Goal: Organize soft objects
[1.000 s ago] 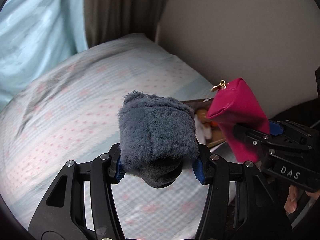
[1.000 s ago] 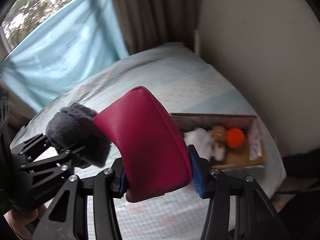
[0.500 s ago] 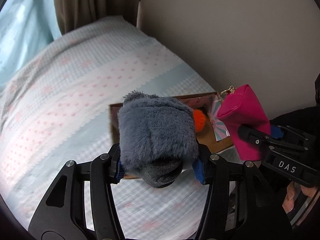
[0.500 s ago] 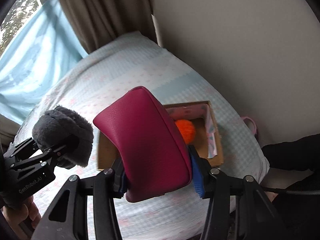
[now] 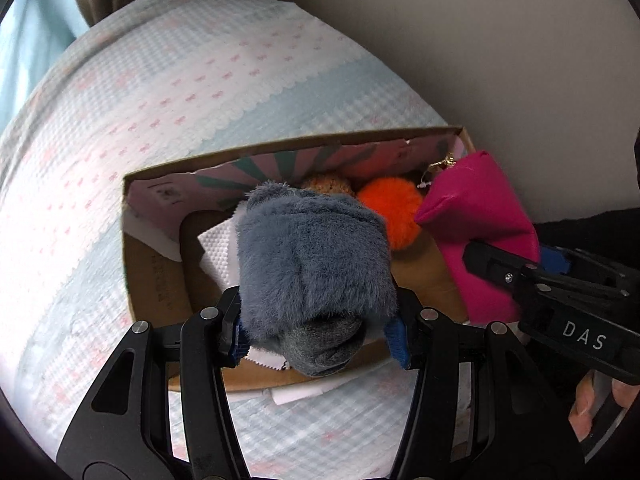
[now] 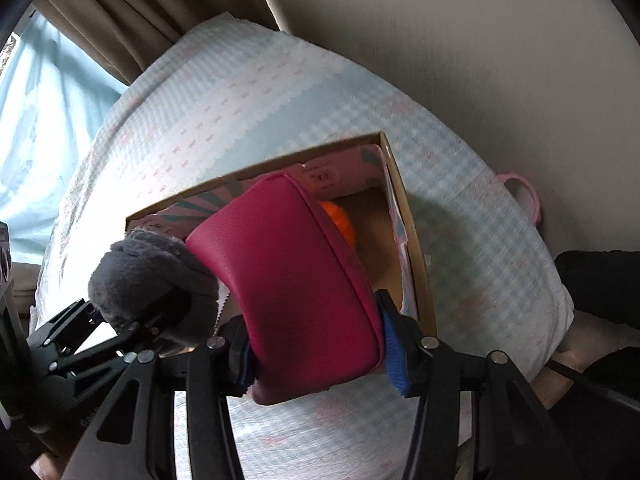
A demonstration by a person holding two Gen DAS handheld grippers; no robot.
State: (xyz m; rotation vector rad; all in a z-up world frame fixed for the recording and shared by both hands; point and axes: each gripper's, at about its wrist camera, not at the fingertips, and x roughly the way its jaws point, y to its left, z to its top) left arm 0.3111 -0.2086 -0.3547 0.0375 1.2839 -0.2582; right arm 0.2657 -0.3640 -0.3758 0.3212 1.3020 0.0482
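Observation:
My left gripper (image 5: 318, 330) is shut on a fluffy grey plush item (image 5: 314, 264) and holds it over the open cardboard box (image 5: 156, 280) on the bed. My right gripper (image 6: 318, 354) is shut on a magenta zip pouch (image 6: 296, 280), held over the box's right part (image 6: 412, 240). The pouch (image 5: 480, 220) and right gripper also show at the right of the left wrist view. The grey plush (image 6: 148, 280) shows left in the right wrist view. Inside the box lie an orange pom-pom (image 5: 394, 208), a tan plush (image 5: 328, 182) and white cloth (image 5: 218, 248).
The box sits on a bed with a light blue and white patterned cover (image 5: 200, 92). A beige wall (image 5: 480, 40) runs close behind it. Curtains (image 6: 120, 20) hang at the back left. A pink ring-shaped object (image 6: 524, 196) lies off the bed's right edge.
Both grippers have swung toward the box with their loads. The box, first at the far right, now lies directly under the grey plush and the pouch.

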